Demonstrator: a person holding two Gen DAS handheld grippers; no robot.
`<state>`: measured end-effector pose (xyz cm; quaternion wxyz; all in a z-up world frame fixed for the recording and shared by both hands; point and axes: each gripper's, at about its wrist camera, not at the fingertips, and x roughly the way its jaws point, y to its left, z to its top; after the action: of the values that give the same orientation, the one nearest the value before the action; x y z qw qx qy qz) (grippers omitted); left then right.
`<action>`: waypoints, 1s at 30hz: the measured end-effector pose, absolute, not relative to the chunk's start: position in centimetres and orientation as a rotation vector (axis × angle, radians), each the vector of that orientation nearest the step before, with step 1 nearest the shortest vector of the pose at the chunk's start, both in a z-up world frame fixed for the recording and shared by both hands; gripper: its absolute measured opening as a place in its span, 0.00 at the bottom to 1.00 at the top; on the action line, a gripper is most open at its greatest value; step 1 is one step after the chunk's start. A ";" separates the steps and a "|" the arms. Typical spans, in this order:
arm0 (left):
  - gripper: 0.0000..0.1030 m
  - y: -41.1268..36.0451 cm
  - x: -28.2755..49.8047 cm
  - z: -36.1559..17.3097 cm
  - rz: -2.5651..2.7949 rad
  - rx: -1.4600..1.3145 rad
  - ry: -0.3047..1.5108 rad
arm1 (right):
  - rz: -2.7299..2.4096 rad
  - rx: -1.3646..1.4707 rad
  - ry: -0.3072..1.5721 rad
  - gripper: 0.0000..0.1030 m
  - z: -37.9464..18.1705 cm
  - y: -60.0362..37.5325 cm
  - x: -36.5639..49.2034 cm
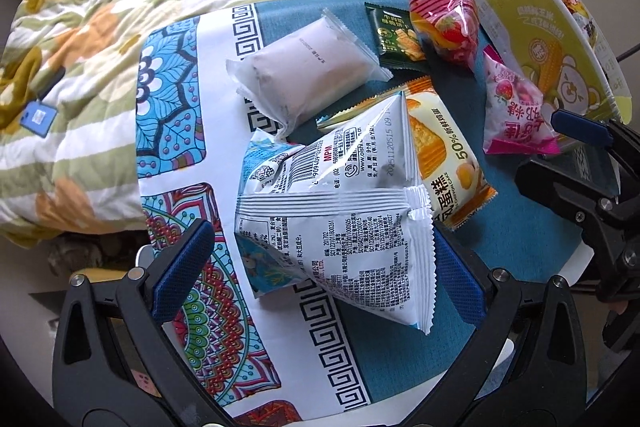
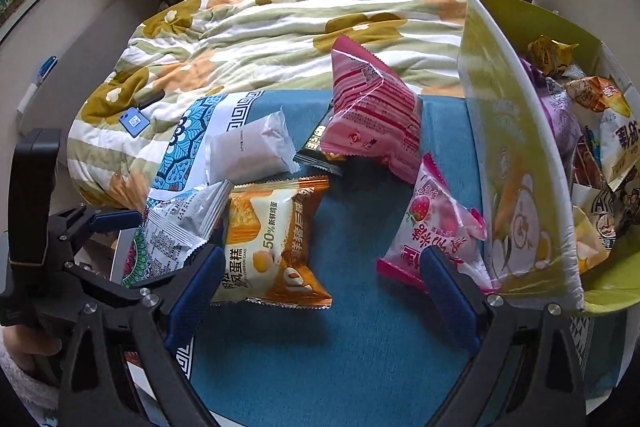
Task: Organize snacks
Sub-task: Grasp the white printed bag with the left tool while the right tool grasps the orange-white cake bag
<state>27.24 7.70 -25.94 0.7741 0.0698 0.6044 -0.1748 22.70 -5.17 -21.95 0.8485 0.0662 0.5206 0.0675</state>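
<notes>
Left gripper [image 1: 320, 267] is spread wide w/ jaws either side of a white crinkly snack bag [image 1: 340, 219], not pinching it; bag lies back-up on the patterned cloth [image 1: 176, 131], barcode + small black print showing, zigzag seal at its end, blue pic on the underside. Right gripper [image 2: 324, 287] is also released, hovering over bare teal cloth btwn an orange cake packet [image 2: 276, 239] and a small pink strawberry packet [image 2: 436, 231]. Behind them: frosted white pouch [image 2: 248, 147], dark green packet [image 1: 396, 35], tall pink striped bag [image 2: 372, 115] leaning on it. Yellow-green box [image 2: 516, 155] at right holds more snacks. Floral quilt [image 2: 280, 35] behind
</notes>
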 end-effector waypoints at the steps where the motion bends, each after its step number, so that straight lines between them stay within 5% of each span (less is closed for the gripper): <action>1: 1.00 7.6 27.4 -26.1 -0.374 0.156 1.313 | 0.154 0.137 1.106 0.94 -22.4 -5.0 22.8; 18: 0.65 8.9 28.3 -26.7 -0.335 0.158 1.310 | 0.289 0.108 1.210 0.94 -26.1 -2.5 25.6; 30: 0.58 10.3 28.2 -26.5 -0.312 0.132 1.312 | 0.311 0.118 1.258 0.94 -27.7 -2.1 26.7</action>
<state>28.22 10.27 -26.48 0.7791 0.0611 0.6071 -0.1441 26.74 -2.08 -27.73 0.7958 0.0549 0.5855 0.1446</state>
